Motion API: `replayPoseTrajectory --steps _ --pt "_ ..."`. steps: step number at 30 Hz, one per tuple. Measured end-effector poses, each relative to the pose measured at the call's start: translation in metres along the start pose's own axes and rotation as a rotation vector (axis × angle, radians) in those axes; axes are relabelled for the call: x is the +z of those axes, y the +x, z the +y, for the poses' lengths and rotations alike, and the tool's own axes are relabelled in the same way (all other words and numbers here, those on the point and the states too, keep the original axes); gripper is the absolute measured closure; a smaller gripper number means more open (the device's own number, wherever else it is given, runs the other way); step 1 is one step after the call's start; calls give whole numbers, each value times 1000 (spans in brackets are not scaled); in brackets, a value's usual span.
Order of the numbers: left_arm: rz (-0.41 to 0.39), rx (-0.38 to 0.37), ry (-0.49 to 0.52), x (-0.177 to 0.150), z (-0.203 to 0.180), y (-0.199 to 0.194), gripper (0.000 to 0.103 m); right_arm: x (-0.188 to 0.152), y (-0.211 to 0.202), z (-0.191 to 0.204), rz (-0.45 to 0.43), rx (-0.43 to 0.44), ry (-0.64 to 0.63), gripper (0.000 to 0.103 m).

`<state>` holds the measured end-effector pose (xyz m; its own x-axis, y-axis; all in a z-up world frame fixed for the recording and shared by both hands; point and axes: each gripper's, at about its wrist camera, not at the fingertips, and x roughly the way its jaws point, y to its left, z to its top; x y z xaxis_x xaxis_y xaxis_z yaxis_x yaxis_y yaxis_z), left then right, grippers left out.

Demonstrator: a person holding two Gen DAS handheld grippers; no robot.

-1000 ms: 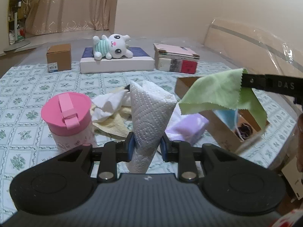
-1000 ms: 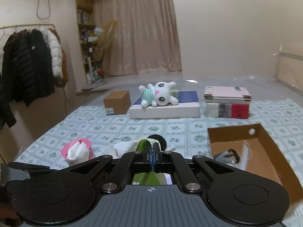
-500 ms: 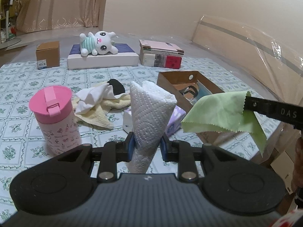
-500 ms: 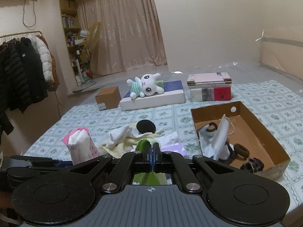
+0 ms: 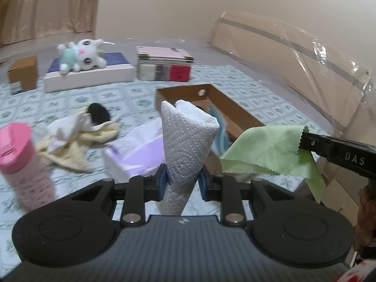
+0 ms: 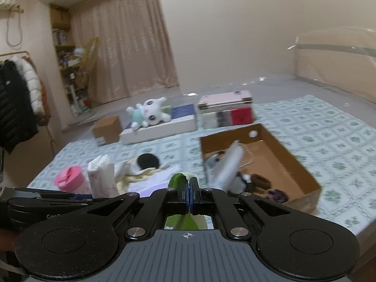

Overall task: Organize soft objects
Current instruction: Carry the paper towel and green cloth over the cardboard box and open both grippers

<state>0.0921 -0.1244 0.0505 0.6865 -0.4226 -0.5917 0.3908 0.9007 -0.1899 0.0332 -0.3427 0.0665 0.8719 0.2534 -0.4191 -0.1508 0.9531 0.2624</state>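
Left wrist view shows the left tool [image 5: 183, 179] at lower centre, clamped on a rolled white paper towel [image 5: 186, 145] that stands upright between its pads. At the right edge the right tool [image 5: 305, 138] reaches in from the side, pinched together on one corner of a green cloth [image 5: 270, 150] that hangs loose in the air. Both soft things sit in front of the open cardboard box [image 5: 235, 112], which lies at centre on the patterned bed cover [image 5: 246, 89]. In the right wright view the box already holds a few items at its near end: something dark and coiled, a purple bundle and a pale flat piece, all too blurred to name. Still out on the cover, left of centre, lies a heap of white and yellow cloths [image 5: 72, 134] with a black round thing on top, a lilac packet [image 5: 138, 155] just beside it, and a pink-lidded cup [image 5: 23, 162] at the far left. A plush rabbit [image 5: 81, 55] rests on a flat box at upper left. Judging by this, the sorting is partly done: two pieces are in hand near the box, and the heap remains.
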Motion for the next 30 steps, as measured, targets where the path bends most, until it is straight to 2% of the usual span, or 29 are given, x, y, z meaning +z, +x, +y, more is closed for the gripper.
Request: replayPoseTrajectory --steps 11,19,25,30 --pt "35 -89 60 43 -40 74 78 24 3 -57 -40 -93 21 102" --pt "78 -135 57 75 -55 146 78 44 37 -94 -47 -119 13 102" --pt "178 -137 80 73 -61 209 78 41 77 -119 -3 -126 25 102" --pt "221 -143 113 63 -68 241 78 31 104 -138 46 -131 44 102"
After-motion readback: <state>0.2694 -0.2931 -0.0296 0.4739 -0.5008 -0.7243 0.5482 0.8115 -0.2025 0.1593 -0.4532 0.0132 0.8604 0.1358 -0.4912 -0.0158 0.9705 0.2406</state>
